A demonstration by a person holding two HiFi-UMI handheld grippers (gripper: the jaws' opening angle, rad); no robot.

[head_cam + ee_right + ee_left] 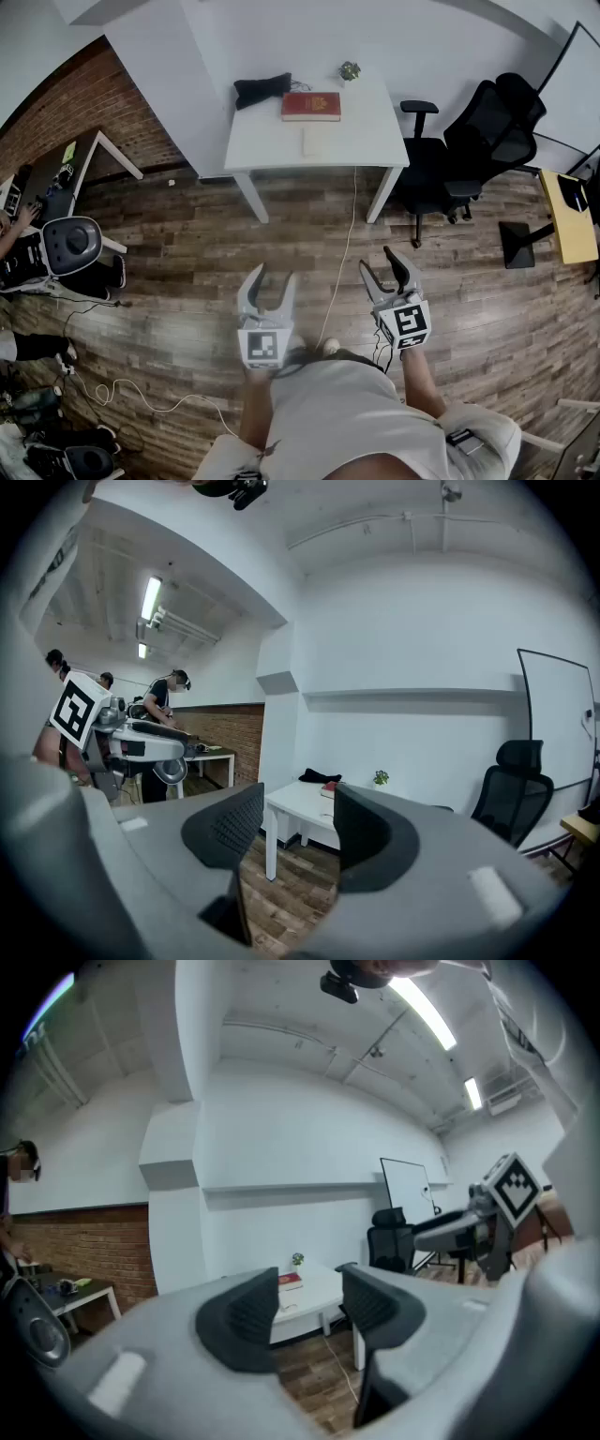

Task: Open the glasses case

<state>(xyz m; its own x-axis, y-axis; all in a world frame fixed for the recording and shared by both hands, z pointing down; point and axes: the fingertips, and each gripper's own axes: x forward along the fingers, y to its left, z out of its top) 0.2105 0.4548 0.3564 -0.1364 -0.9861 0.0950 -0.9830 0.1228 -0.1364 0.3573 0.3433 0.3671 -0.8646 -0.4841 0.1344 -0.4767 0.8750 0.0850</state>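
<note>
left gripper (274,275) and right gripper (378,261) both have jaws apart, holding nothing, well away from the white table (272,141)

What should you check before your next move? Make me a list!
1. Left hand-held gripper empty, jaws apart: ok.
2. Right hand-held gripper empty, jaws apart: ok.
3. White rectangular table within reach: not ok, it stands far across the wooden plank floor.
4. Spotted the glasses case: cannot tell; black soft bundle, red book and small pale flat thing lie there.
5. Walking path clear: not ok, a thin white cable crosses it.
</note>
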